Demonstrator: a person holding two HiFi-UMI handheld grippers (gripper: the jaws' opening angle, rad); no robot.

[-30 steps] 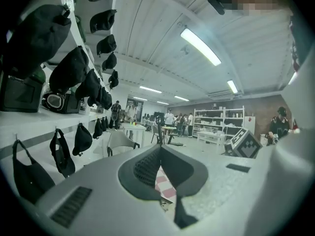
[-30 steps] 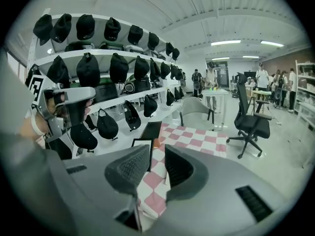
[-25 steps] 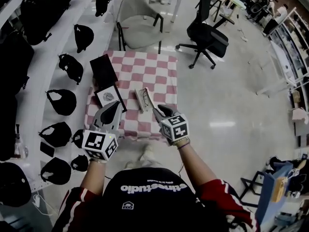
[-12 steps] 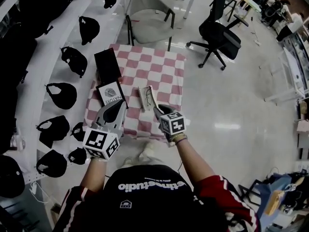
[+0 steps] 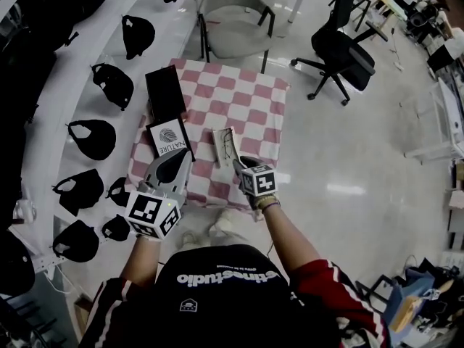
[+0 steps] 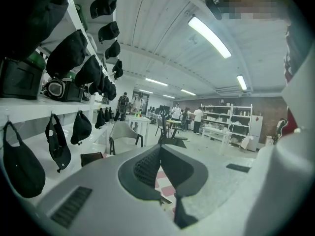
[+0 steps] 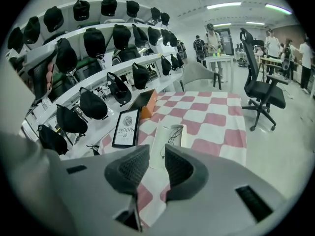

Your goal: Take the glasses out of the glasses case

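A pale open glasses case (image 5: 226,146) lies on the pink-and-white checked table (image 5: 250,104), with thin-framed glasses (image 5: 230,142) resting in it. In the right gripper view the glasses (image 7: 173,131) lie on the far part of the case (image 7: 158,149), just beyond the jaws. My right gripper (image 5: 238,167) hovers at the case's near end, jaws a little apart with nothing between them (image 7: 157,149). My left gripper (image 5: 174,168) is over the table's near left corner, tips together (image 6: 160,147), holding nothing.
A framed card (image 5: 168,138) and a black box (image 5: 165,91) lie on the table's left side. Curved white shelves with black caps (image 5: 90,138) run along the left. A grey chair (image 5: 232,13) and a black office chair (image 5: 344,49) stand beyond the table.
The head view has shifted, so the table sits higher and further right in it. The right gripper has edged slightly closer to the case. The left gripper holds its place.
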